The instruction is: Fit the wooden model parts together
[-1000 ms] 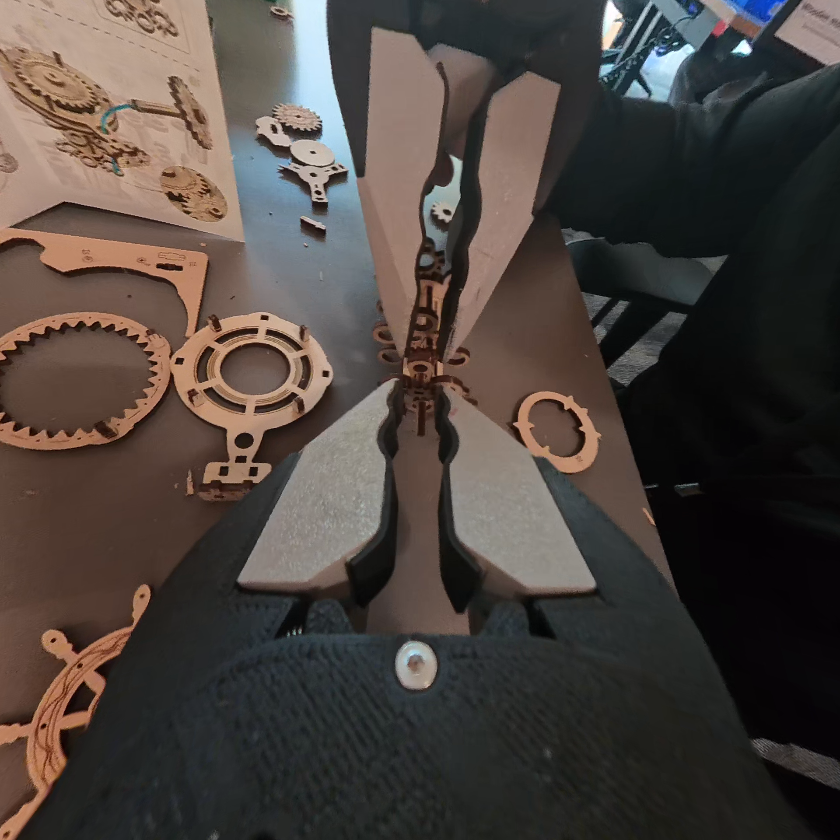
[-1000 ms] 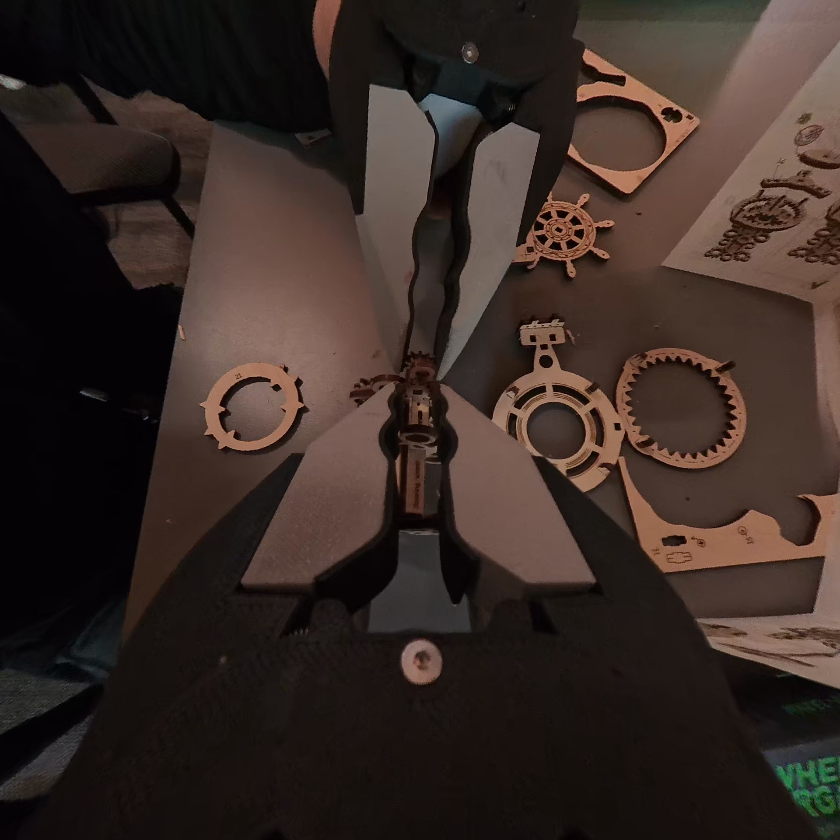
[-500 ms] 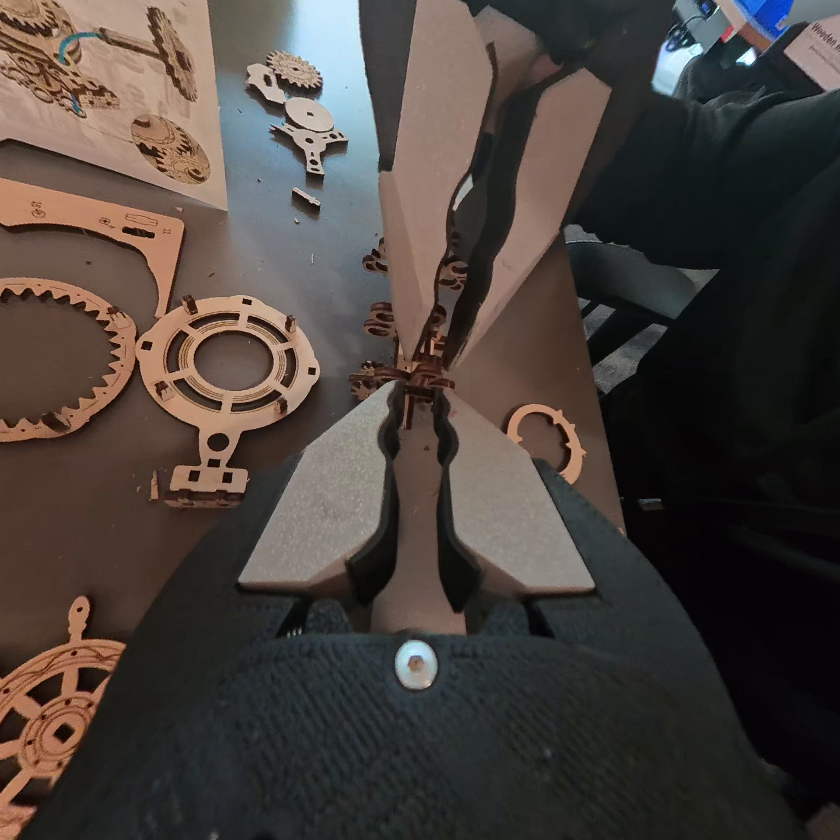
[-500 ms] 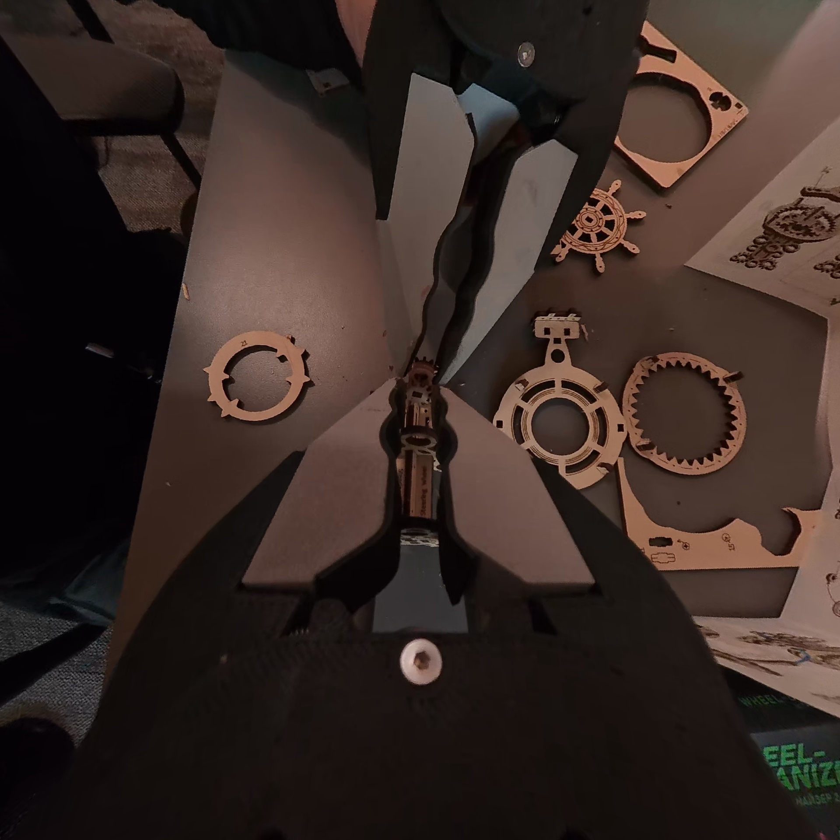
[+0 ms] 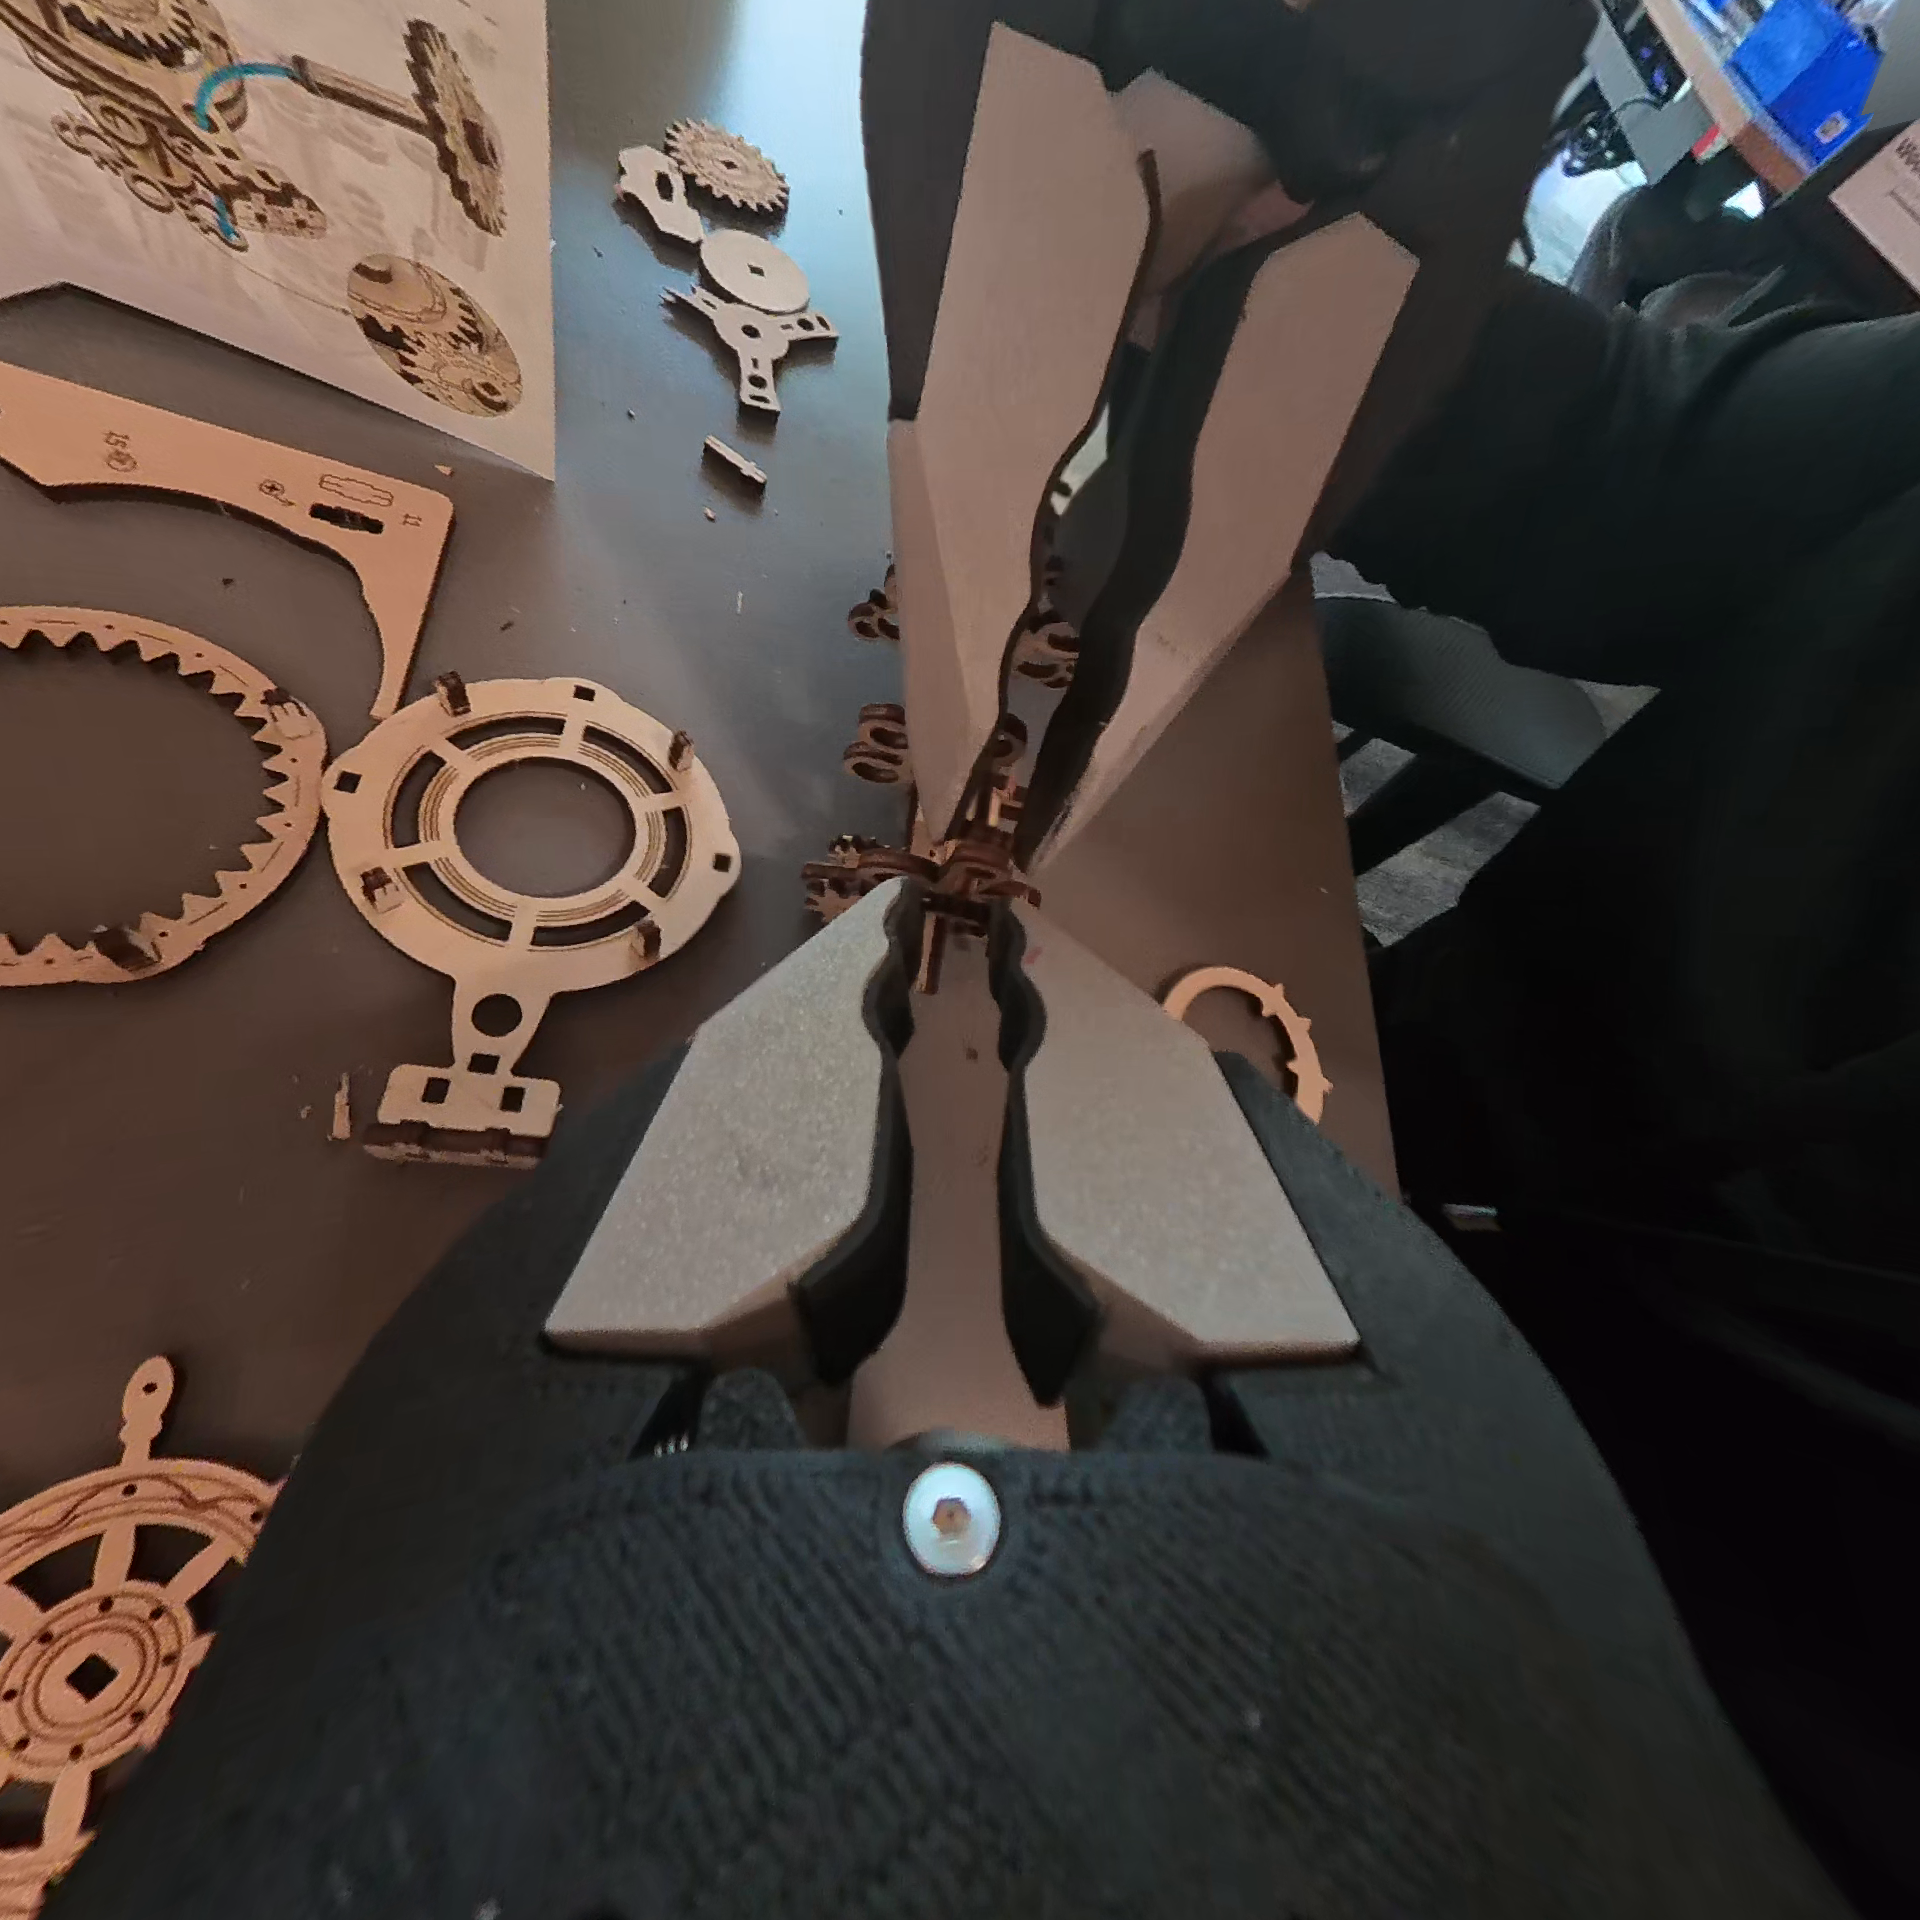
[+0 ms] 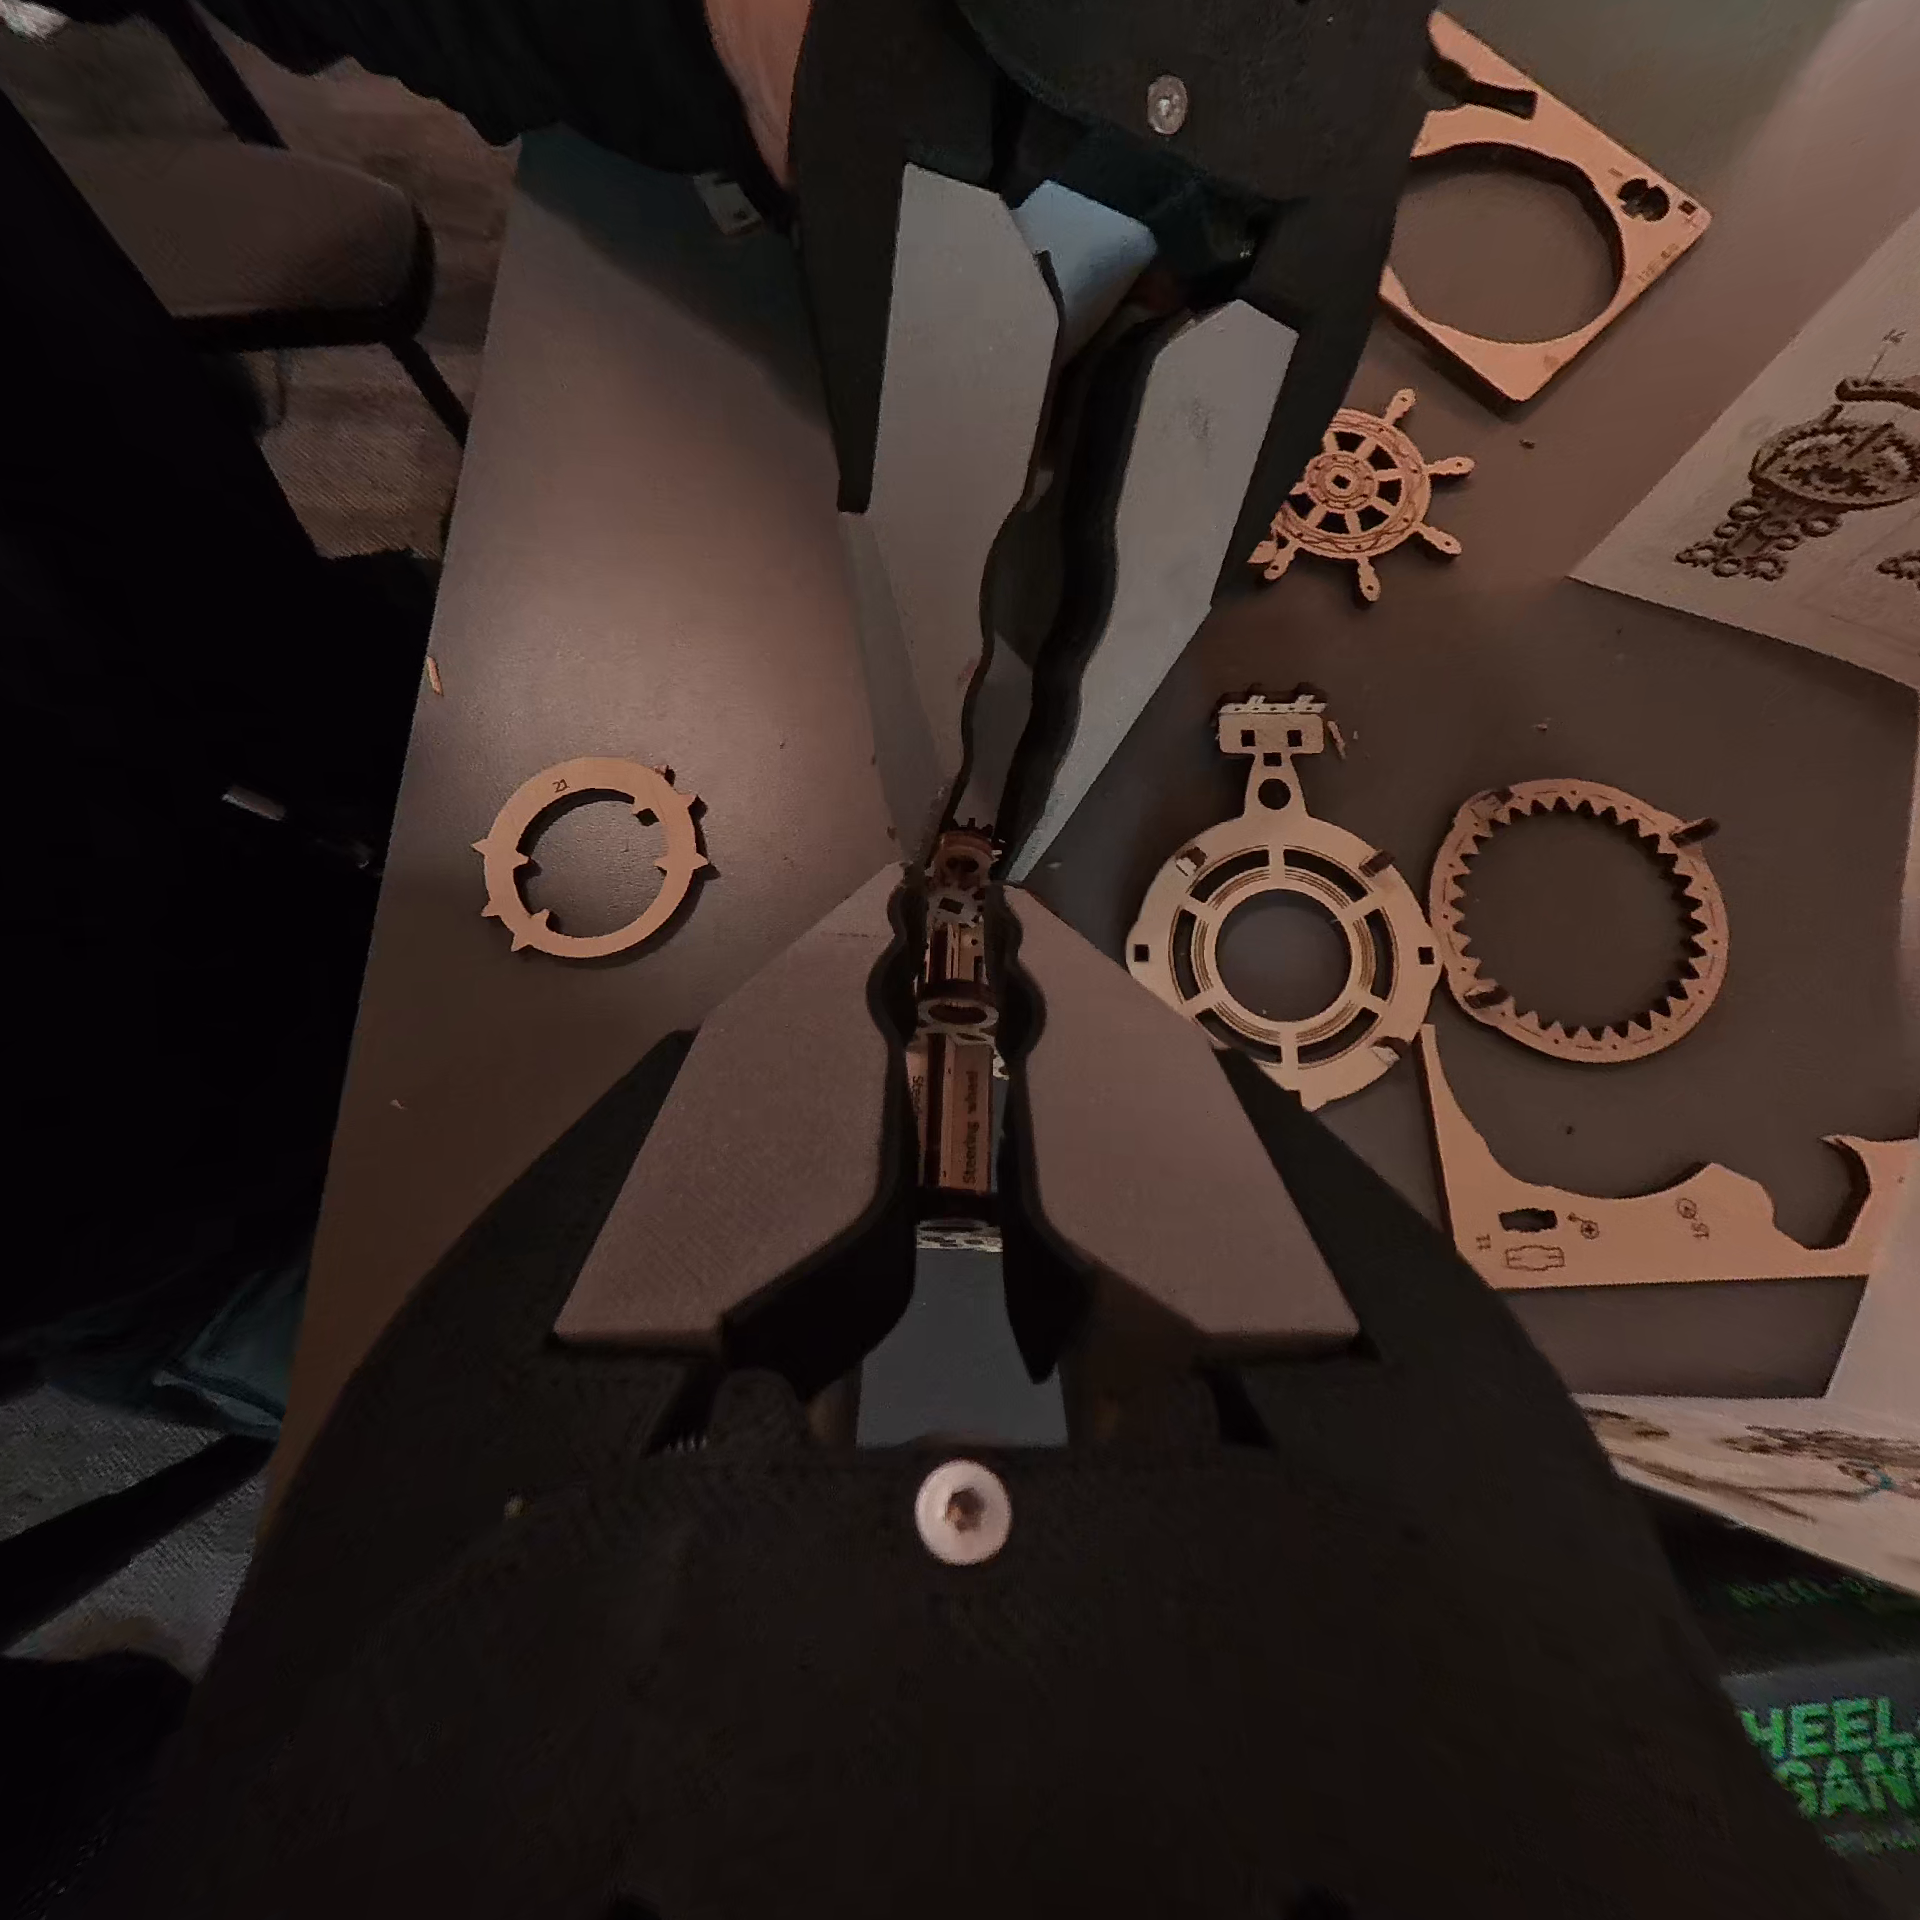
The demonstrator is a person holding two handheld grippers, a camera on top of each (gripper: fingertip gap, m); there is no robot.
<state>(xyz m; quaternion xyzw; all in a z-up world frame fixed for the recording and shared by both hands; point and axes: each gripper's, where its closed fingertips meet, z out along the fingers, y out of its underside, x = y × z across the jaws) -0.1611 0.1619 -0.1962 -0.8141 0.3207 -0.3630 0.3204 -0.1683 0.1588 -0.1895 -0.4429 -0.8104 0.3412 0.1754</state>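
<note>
My left gripper [image 5: 951,914] is shut on a small flat wooden piece [image 5: 932,951] held edge-on at its tips. My right gripper [image 6: 956,883] is shut on a wooden shaft assembly [image 6: 954,1101] with small gears at its far end [image 6: 961,857]. The two grippers meet tip to tip above the table, and the two parts touch there. In the left wrist view the right gripper [image 5: 982,821] comes down from above. In the right wrist view the left gripper [image 6: 982,821] comes from the top.
On the dark table [image 5: 208,1195] lie a slotted ring plate [image 5: 530,821], a toothed ring [image 5: 135,790], a ship's wheel [image 5: 94,1662], a small notched ring [image 6: 592,857], a cut frame [image 6: 1538,208] and instruction sheets [image 5: 270,187]. The table edge [image 5: 1340,810] is right, beside a chair. Only a small space, under 4 cm, lies between the two pairs of fingers. From either gripper's tips it is about 15 cm to the ship's wheel [image 5: 94,1662]. Look for it in the right wrist view [image 6: 1341,482] too.
Both grippers have stayed shut on their parts, tip to tip. They have shifted a little over the table, and the left view has tilted slightly.
</note>
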